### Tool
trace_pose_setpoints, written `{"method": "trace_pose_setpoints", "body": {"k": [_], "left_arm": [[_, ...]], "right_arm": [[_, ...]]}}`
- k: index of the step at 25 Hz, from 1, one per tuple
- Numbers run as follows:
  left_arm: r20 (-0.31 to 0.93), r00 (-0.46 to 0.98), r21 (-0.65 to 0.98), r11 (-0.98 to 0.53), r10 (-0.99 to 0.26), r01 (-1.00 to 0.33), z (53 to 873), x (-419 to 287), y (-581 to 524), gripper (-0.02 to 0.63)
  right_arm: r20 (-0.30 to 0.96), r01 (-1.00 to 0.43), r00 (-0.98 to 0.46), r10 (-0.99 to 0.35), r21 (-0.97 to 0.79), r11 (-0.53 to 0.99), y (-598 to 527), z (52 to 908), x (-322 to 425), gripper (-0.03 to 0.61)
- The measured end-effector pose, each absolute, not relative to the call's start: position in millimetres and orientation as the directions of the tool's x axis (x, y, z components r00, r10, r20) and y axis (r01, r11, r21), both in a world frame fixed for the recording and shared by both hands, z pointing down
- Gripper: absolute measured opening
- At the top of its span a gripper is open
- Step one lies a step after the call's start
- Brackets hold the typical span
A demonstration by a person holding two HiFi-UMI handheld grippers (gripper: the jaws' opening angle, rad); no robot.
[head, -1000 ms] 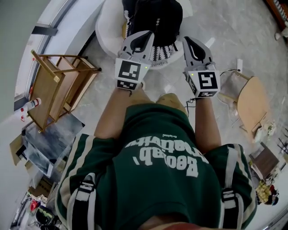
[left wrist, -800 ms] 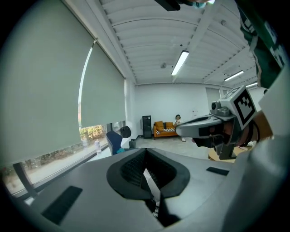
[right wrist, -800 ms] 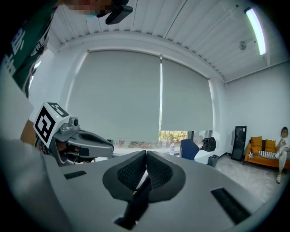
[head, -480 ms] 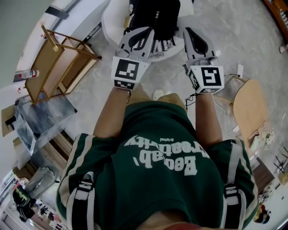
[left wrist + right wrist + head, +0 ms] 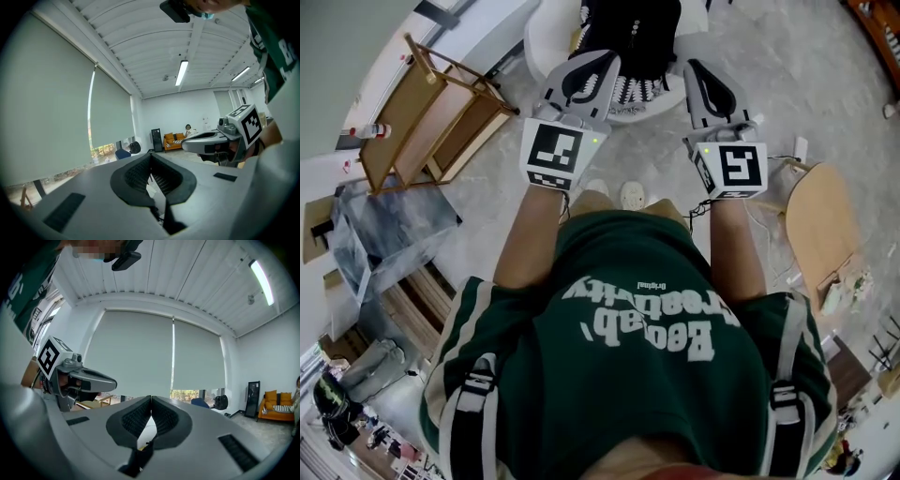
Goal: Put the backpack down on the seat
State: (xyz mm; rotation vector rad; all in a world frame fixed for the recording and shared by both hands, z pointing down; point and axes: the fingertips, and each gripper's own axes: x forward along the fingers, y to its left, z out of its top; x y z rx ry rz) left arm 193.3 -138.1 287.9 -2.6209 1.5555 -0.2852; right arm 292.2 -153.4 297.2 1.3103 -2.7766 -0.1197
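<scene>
Left hand-held gripper (image 5: 602, 60) and right hand-held gripper (image 5: 694, 66) are both closed and empty, just short of the black backpack (image 5: 630, 33), which rests on the white seat (image 5: 542, 42). Open floor (image 5: 825, 84) lies to the right.

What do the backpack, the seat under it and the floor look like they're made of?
Backpack: matte black fabric, probably nylon, with a knit-like black-and-white patterned panel.
Seat: smooth white rounded shell, likely moulded plastic; padding cannot be ruled out.
Floor: pale grey veined stone or stone-look tile, slightly glossy.
</scene>
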Motion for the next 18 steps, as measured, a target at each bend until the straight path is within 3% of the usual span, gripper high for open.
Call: {"method": "trace_pose_setpoints", "body": {"k": [18], "left_arm": [[0.068, 0.468, -0.154, -0.473, -0.881, -0.868, 268.7, 192.1, -108.8, 0.018]], "right_arm": [[0.001, -0.755, -0.650, -0.760, 0.113, 0.646, -118.9, 275.5, 284.7, 0.032]]}}
